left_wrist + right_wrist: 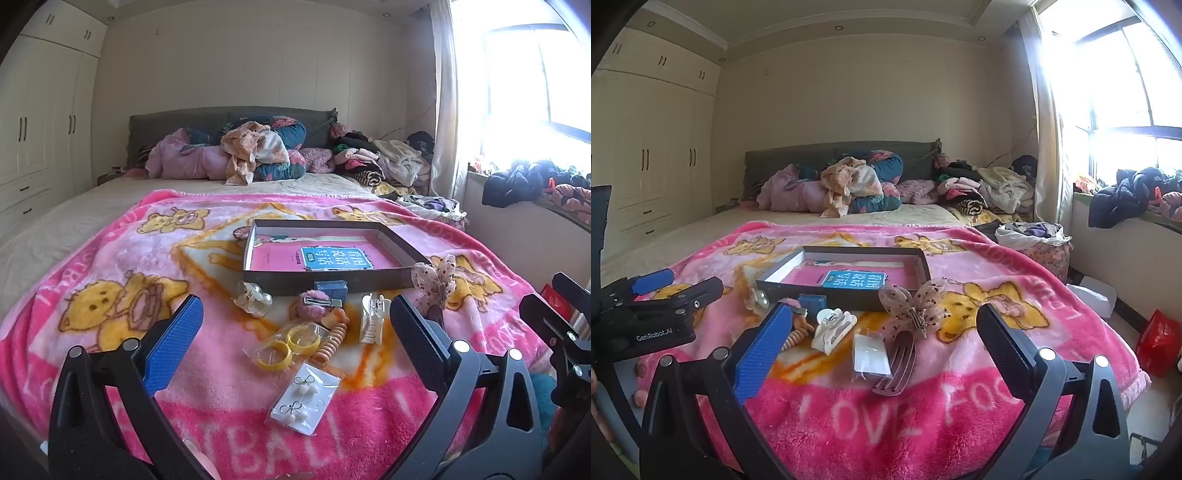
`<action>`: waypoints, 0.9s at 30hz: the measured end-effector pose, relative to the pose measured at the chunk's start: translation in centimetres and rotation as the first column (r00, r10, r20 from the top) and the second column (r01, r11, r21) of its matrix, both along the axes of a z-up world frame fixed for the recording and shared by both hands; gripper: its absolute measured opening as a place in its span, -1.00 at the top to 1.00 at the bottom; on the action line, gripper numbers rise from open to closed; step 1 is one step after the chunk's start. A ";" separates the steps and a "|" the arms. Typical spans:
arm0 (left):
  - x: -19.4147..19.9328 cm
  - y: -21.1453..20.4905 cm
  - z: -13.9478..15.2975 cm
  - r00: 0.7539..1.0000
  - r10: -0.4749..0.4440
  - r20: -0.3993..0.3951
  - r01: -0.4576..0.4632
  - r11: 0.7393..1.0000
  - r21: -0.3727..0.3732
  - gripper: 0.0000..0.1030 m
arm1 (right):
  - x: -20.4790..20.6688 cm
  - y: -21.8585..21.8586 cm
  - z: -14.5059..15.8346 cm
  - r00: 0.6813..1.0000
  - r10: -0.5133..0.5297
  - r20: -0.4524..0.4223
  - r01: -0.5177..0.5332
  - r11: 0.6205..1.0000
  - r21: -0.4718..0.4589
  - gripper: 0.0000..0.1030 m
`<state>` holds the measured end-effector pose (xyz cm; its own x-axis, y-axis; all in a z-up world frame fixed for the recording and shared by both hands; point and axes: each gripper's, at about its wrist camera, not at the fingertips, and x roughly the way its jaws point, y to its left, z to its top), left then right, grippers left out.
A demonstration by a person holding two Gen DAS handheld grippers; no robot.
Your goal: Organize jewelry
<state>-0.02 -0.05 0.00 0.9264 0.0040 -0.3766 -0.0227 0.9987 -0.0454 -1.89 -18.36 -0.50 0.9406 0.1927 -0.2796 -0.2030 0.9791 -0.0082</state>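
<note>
Jaws of both grippers gape (nothing between), short of the tray's near edge.

Left wrist cam: low over foot of bed, facing headboard, tilted slightly down; own jaws wide at bottom edge. Close to pink blanket, clutter of hair clips & trinkets right ahead, shallow box just beyond. Right gripper peeks in at right edge.

Right wrist cam: same height & heading, set further right; left gripper at left edge.

Shared: blanket, box, butterfly clip, white claw clip, headboard, wardrobe, window.
</note>
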 end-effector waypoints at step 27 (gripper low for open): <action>0.0 0.0 0.0 1.000 0.000 -0.004 0.000 1.000 0.001 -0.80 | 0.1 -0.1 -0.1 1.000 0.000 0.000 0.000 1.000 0.007 -0.88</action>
<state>0.02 -0.06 -0.01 0.9249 0.0045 -0.3802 -0.0229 0.9988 -0.0438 -1.81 -18.45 -0.56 0.9406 0.1944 -0.2784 -0.2028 0.9792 -0.0015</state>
